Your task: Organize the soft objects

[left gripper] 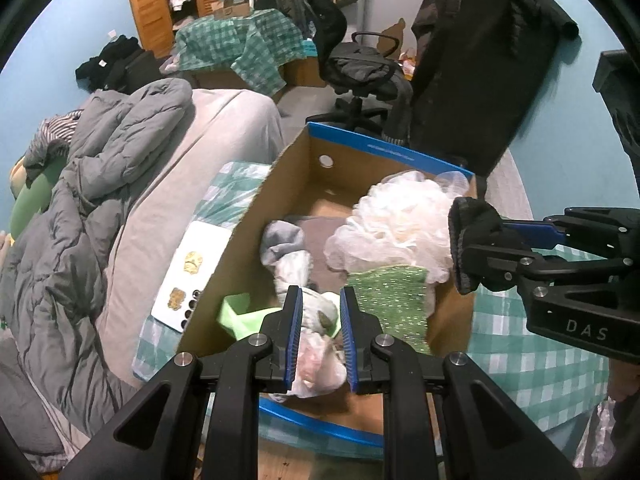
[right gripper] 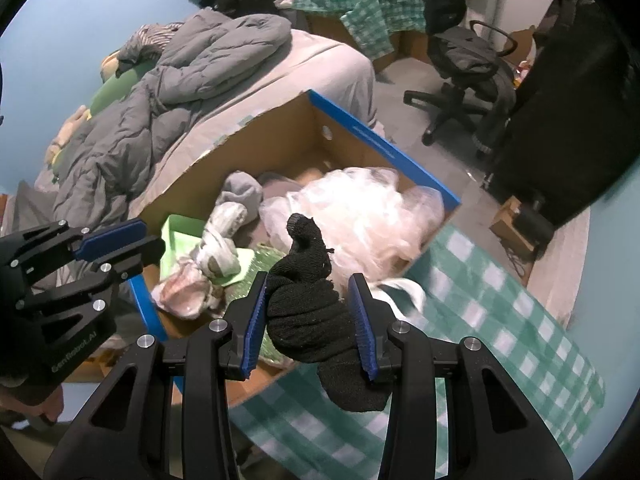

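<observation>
**Black sock held beside the box**

My right gripper [right gripper: 312,316] had its fingers clamped on a black sock [right gripper: 316,320] — the sock bunched between the blue pads, one end sticking up past the tips and the other hanging down below them. From my left wrist camera, the same black sock [left gripper: 474,240] showed at the right rim of the cardboard box [left gripper: 280,184], held in the right gripper [left gripper: 494,246] just at the box's edge.

My left gripper [left gripper: 320,308] hovered over the near end of the box with its fingers apart, gripping nothing; in the right wrist view the left gripper [right gripper: 132,244] sat at the box's left corner, jaws parted there too.

Inside the box lay a white mesh bath pouf [left gripper: 396,224] against the right side, a green sparkly cloth [left gripper: 390,300] just in front of it, a grey sock [left gripper: 282,240] toward the middle, a pale patterned bundle [left gripper: 316,308] below my left fingers, and a light green cloth [left gripper: 240,312] at the near left corner.

The box rested on a green checked cloth [left gripper: 532,356]. A white card [left gripper: 192,276] lay just beside the box's left wall, and a grey duvet [left gripper: 80,208] was heaped on the bed further left.
</observation>
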The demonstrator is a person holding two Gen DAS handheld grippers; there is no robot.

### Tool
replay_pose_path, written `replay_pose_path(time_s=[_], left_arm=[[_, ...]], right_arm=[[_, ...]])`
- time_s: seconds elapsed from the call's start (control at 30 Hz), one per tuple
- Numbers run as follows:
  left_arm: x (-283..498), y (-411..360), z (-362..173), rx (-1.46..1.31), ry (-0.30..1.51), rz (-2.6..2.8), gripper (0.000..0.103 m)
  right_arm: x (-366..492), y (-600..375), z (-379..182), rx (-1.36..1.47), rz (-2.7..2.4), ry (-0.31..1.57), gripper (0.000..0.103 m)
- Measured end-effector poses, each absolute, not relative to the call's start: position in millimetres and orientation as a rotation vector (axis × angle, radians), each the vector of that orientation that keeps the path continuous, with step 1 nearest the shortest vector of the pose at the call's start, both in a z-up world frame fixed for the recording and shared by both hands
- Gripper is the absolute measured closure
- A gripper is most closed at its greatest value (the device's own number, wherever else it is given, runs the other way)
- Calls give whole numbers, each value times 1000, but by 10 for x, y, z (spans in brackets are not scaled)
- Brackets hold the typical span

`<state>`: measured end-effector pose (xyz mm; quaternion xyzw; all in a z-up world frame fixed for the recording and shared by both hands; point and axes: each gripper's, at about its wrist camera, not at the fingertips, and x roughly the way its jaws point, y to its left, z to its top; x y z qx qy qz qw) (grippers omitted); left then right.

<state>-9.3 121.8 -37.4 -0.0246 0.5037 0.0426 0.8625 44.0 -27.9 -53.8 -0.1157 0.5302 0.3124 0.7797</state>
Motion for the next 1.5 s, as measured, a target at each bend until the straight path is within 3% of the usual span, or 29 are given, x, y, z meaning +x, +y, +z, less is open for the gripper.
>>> replay_pose_path(time_s=[0.57,0.67,0.8,1.1,1.5], left_arm=[[-22,1528,-477,-63,1084,127,84],[-25,1543,-458,-71,1082,135,71],[-62,1542,-420,-65,1060,147,47],[-162,1526,-324,-53,1042,160,30],[-240,1278,-124,-23,1019,84,15]], right_arm=[[548,105,-701,-273,697,1180,60],[536,140,-689,-281,698,1173,58],[506,168,-636,-288,700,1141,36],[453,55,-541,-298,649,1120,35],[326,-308,-356,-281,520,1079,34]])
